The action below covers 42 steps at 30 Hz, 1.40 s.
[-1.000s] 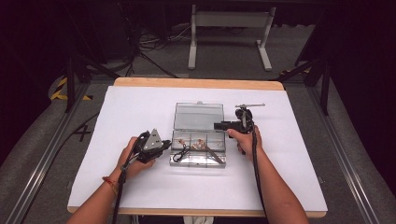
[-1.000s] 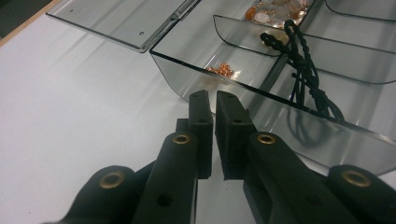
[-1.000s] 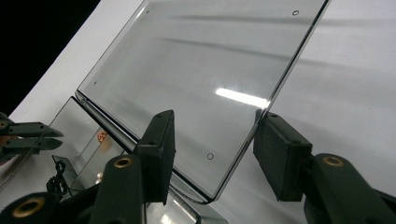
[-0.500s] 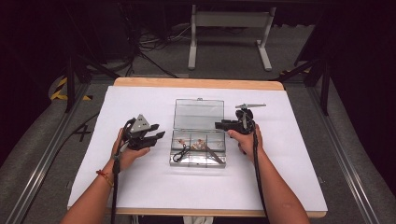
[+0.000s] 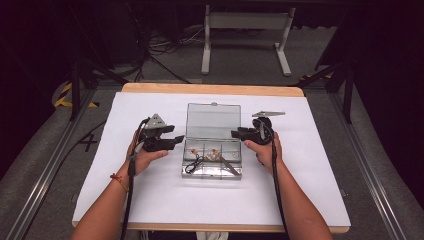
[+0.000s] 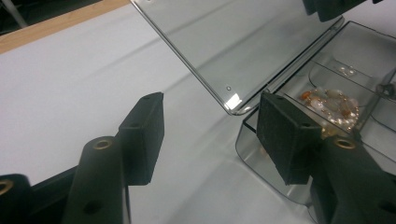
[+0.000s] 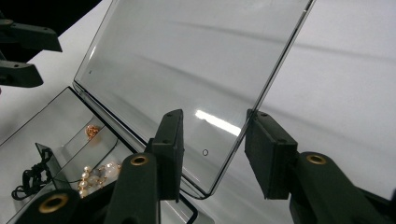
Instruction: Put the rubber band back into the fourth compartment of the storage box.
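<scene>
Clear jewellery box (image 5: 212, 145) lay open mid-desk.
Stiff, slippery, light lid (image 7: 196, 70): right gripper (image 7: 212, 154) fingers closing around its edge, not yet pressing; left gripper (image 6: 210, 126) fingers opening, empty.

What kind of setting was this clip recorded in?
Probably a lab or recording workspace: a white-covered wooden table stands between grey metal floor rails, with loose black cables and a white metal stand on the dark floor behind.

A clear grey-tinted plastic compartment box (image 5: 212, 150) holds pale pearl-and-amber bead jewellery (image 6: 334, 105) and what looks like a black cord (image 7: 30, 179), on a white table sheet (image 5: 150, 195) with black grippers.
</scene>
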Available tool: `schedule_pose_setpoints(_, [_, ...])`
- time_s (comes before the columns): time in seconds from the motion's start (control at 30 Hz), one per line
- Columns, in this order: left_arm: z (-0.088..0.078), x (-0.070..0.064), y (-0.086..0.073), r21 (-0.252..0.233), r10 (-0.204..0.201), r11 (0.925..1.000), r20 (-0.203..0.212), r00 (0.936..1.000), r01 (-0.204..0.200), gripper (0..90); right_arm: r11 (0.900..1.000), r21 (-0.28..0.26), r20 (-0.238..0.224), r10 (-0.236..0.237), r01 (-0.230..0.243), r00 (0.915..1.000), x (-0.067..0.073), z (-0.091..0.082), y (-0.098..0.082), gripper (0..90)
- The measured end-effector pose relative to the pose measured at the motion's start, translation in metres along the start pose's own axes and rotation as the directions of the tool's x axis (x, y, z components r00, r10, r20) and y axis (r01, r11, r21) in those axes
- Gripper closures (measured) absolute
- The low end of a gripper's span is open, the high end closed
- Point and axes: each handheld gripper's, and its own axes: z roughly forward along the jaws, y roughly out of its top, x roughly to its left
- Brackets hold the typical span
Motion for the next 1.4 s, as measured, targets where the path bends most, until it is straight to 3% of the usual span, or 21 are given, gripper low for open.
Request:
schedule_pose_setpoints(0.3, [0.014, 0.0, -0.001, 0.021, -0.005, 0.9998, -0.011, 0.9999, 0.005, 40.8, 0.998, -0.025, 0.012, -0.049, 0.049, 0.9987, 0.002, -0.002, -0.002, 59.0])
schedule_pose_setpoints(0.67, [0.022, -0.001, 0.001, 0.028, -0.025, 0.9993, 0.022, 0.9994, 0.025, 38.8, 0.995, -0.051, 0.019, -0.083, 0.084, 0.9963, 0.004, -0.004, -0.005, 60.1])
schedule_pose_setpoints(0.73, [0.024, -0.002, 0.006, 0.019, -0.031, 0.9994, 0.026, 0.9992, 0.03, 40.8, 0.993, -0.069, 0.021, -0.095, 0.096, 0.9953, 0.004, -0.005, -0.006, 61.6])
schedule_pose_setpoints(0.87, [0.028, -0.006, 0.011, 0.024, -0.005, 0.9997, 0.023, 0.9997, 0.004, 43.2, 0.99, -0.08, 0.035, -0.115, 0.118, 0.9927, 0.006, -0.005, -0.007, 62.1])
schedule_pose_setpoints(1.1, [0.03, -0.009, 0.011, 0.02, 0.003, 0.9998, 0.043, 0.9991, -0.004, 55.3, 0.982, -0.093, 0.053, -0.158, 0.162, 0.9861, 0.008, -0.008, -0.008, 64.7])
schedule_pose_setpoints(1.4, [0.026, -0.009, 0.013, -0.011, 0.021, 0.9997, 0.017, 0.9996, -0.02, 63.1, 0.973, -0.106, 0.072, -0.197, 0.204, 0.9777, 0.012, -0.012, -0.009, 68.0])
